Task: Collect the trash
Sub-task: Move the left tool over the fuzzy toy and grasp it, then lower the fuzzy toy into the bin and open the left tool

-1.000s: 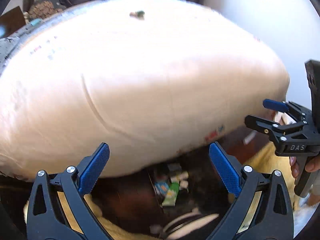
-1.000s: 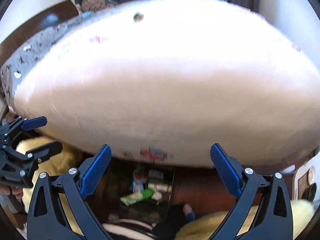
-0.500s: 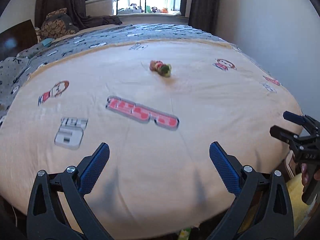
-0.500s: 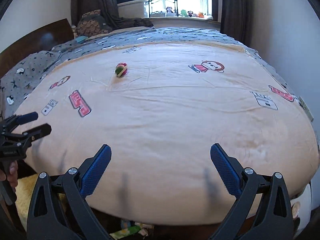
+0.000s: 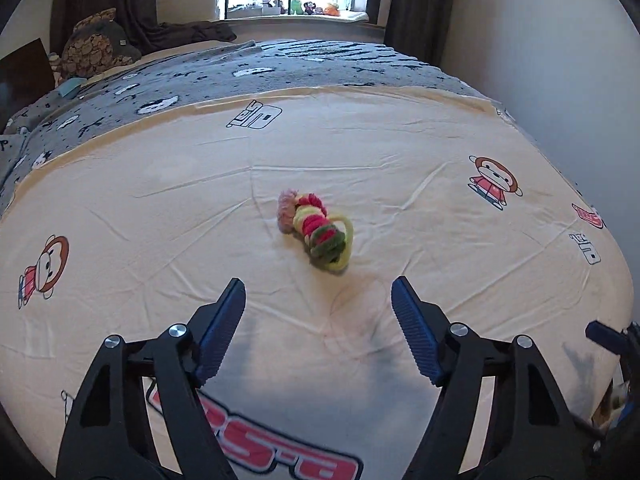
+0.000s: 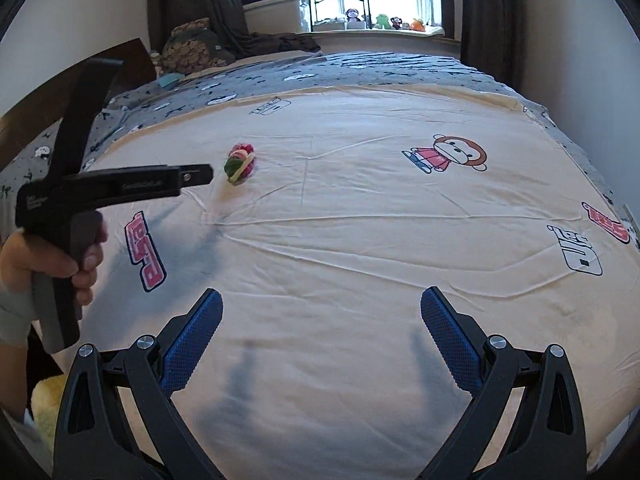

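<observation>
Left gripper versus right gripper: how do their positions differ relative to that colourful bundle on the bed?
The left gripper sits just short of the colourful bundle, which lines up with its gap; the right gripper is farther back, the bundle well off to its left. The left gripper is over the middle of the bedsheet, the right near the edge. Both are open and empty.

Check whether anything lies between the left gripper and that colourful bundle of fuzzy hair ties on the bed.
Nothing visible does: only bare cream sheet separates the open left gripper from the colourful bundle of fuzzy hair ties.
</observation>
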Demonstrator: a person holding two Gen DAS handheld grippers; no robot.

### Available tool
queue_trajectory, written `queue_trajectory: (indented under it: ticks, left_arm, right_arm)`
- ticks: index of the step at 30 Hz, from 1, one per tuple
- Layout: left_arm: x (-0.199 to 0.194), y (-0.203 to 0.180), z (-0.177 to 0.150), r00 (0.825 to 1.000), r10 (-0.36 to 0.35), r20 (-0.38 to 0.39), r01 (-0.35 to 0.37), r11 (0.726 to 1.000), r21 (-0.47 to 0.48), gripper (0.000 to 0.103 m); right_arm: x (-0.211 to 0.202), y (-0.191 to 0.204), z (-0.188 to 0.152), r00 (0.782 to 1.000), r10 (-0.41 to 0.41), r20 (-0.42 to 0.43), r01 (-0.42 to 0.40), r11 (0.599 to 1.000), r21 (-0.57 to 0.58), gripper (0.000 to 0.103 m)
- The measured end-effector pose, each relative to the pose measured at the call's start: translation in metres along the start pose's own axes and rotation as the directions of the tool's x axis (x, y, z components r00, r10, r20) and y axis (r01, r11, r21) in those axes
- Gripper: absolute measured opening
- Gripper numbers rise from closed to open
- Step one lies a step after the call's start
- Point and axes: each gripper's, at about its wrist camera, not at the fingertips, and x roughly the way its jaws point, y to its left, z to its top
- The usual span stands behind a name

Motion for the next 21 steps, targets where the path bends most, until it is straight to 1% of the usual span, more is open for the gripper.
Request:
queue_trajectory:
  ticks: [2, 5, 8, 9, 10, 11, 12, 13, 17, 21]
  left_arm:
    - [0.015, -0.004, 0.008, 1.0, 0.004, -0.007, -0.004, 1.0, 0.003, 0.07]
    - [0.038, -0.007, 0.017, 1.0, 0.008, -0.03, -0.008, 1.0, 0.002, 0.065]
    - [0.061, -0.005, 0.022, 0.998, 0.009, -0.063, -0.009, 1.0, -0.011, 0.052]
    - [0.066, -0.003, 0.022, 0.998, 0.005, -0.07, -0.007, 1.0, -0.02, 0.039]
    - [0.068, -0.001, 0.022, 0.998, 0.005, -0.067, -0.007, 1.0, -0.023, 0.031]
    - [0.067, 0.0, 0.021, 0.998, 0.001, -0.06, -0.002, 1.0, -0.02, 0.03]
    - [0.065, 0.001, 0.02, 0.998, -0.007, -0.058, 0.006, 1.0, -0.017, 0.026]
    - [0.062, 0.003, 0.018, 0.998, -0.014, -0.058, 0.013, 1.0, -0.014, 0.024]
    - [0.035, 0.005, 0.006, 0.998, -0.034, -0.049, 0.034, 0.999, -0.006, 0.024]
    - [-0.011, 0.004, -0.017, 0.999, -0.048, -0.014, 0.048, 0.999, 0.024, 0.024]
  right_arm:
    - [0.008, 0.001, -0.001, 1.0, 0.007, -0.017, -0.007, 1.0, -0.001, 0.099]
    - [0.017, 0.003, -0.004, 0.999, 0.018, -0.043, -0.019, 1.0, -0.005, 0.099]
    - [0.018, 0.003, -0.006, 0.998, 0.028, -0.052, -0.029, 1.0, -0.003, 0.099]
    - [0.017, 0.003, -0.007, 0.998, 0.03, -0.052, -0.03, 1.0, -0.002, 0.099]
    - [0.016, 0.004, -0.007, 0.998, 0.029, -0.05, -0.029, 1.0, 0.001, 0.099]
    - [0.015, 0.003, -0.007, 0.998, 0.029, -0.048, -0.029, 1.0, 0.004, 0.099]
    - [0.015, 0.003, -0.008, 0.998, 0.027, -0.048, -0.027, 1.0, 0.006, 0.099]
    - [0.014, 0.004, -0.009, 0.999, 0.025, -0.048, -0.025, 1.0, 0.007, 0.099]
    - [0.01, 0.007, -0.012, 0.999, 0.024, -0.047, -0.023, 1.0, 0.014, 0.099]
    - [-0.001, 0.018, -0.018, 0.999, 0.038, -0.039, -0.038, 0.999, 0.003, 0.099]
